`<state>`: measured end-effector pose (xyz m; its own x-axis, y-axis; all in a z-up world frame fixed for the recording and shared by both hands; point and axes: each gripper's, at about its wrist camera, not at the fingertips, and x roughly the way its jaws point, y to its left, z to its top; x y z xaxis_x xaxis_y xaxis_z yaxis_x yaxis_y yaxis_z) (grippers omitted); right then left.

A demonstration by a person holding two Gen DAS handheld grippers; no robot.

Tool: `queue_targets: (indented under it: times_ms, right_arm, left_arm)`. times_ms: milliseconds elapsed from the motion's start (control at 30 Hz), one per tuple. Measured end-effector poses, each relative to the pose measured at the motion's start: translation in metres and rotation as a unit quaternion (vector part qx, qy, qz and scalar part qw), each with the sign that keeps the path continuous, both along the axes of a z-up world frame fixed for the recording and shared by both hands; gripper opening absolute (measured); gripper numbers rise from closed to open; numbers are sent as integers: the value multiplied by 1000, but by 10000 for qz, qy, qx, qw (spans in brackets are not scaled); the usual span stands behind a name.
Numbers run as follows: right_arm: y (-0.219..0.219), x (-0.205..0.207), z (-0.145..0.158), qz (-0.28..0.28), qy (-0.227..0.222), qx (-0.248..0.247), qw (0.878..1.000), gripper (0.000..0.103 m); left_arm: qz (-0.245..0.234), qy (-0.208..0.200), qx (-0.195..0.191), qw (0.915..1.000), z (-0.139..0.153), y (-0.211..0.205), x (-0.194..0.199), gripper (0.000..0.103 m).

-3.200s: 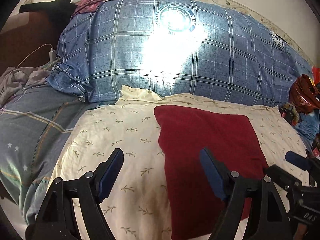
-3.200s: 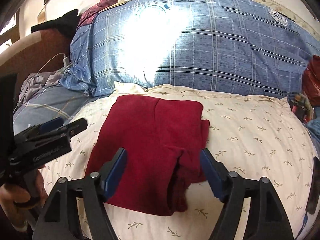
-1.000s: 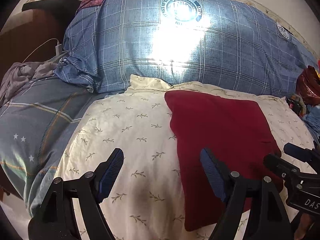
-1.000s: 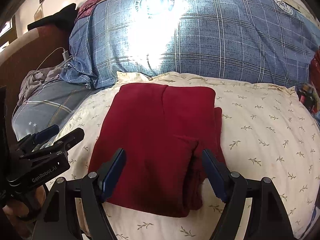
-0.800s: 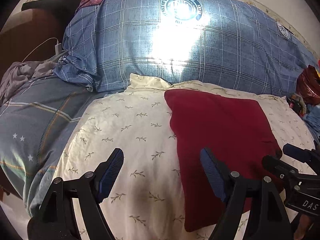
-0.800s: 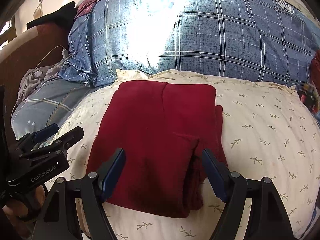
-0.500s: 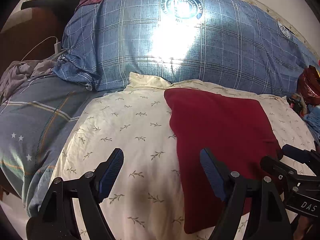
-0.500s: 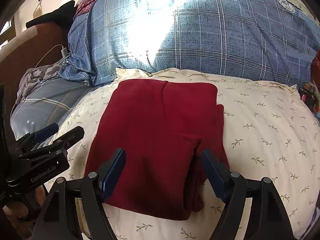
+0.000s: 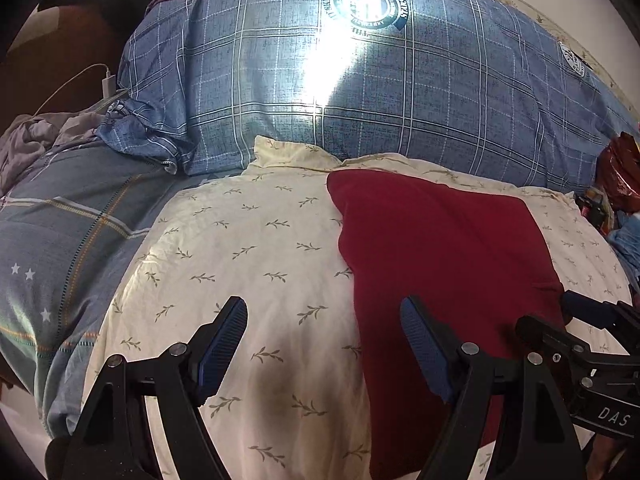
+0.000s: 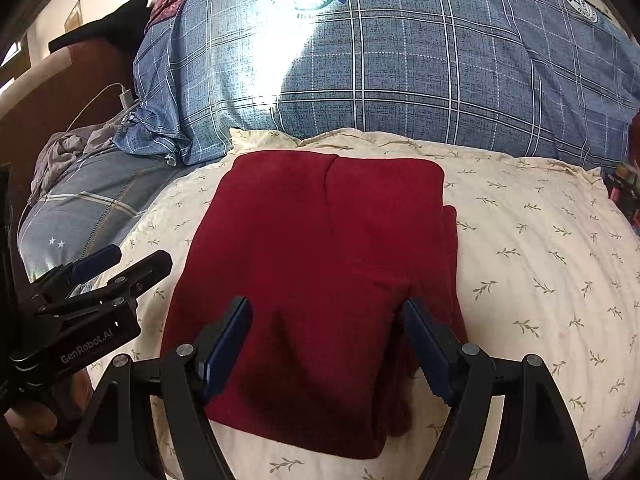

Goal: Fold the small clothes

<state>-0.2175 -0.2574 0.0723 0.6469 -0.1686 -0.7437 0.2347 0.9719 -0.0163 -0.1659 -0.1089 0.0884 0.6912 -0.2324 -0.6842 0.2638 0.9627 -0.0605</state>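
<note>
A dark red garment point(image 10: 320, 272) lies folded into a rectangle on a cream leaf-print pillow point(image 10: 540, 264); it also shows in the left wrist view point(image 9: 448, 264) on the pillow point(image 9: 248, 248). My right gripper point(image 10: 326, 340) is open and empty, its jaws spread just above the garment's near edge. My left gripper point(image 9: 322, 344) is open and empty above the bare pillow, its right finger point(image 9: 420, 340) over the garment's left edge. Each gripper shows at the other view's side: the left point(image 10: 120, 264) and the right point(image 9: 560, 324).
A large blue plaid pillow point(image 10: 400, 64) lies behind the cream pillow. Grey-blue bedding point(image 9: 60, 248) lies to the left, with a white charger and cable point(image 9: 108, 80) and crumpled grey cloth point(image 9: 36, 140) beyond. Red and dark items point(image 9: 616, 176) sit at the right edge.
Both grippers have drifted slightly closer to the garment; both stay open. The garment has not moved.
</note>
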Motion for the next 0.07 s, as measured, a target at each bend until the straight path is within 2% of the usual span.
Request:
queue_targets:
  times_ms: [67]
  right_arm:
    - [-4,0,3,2,-62,6,10000,79]
  left_arm:
    - [0,41,-32,10000,-2,2,6,79]
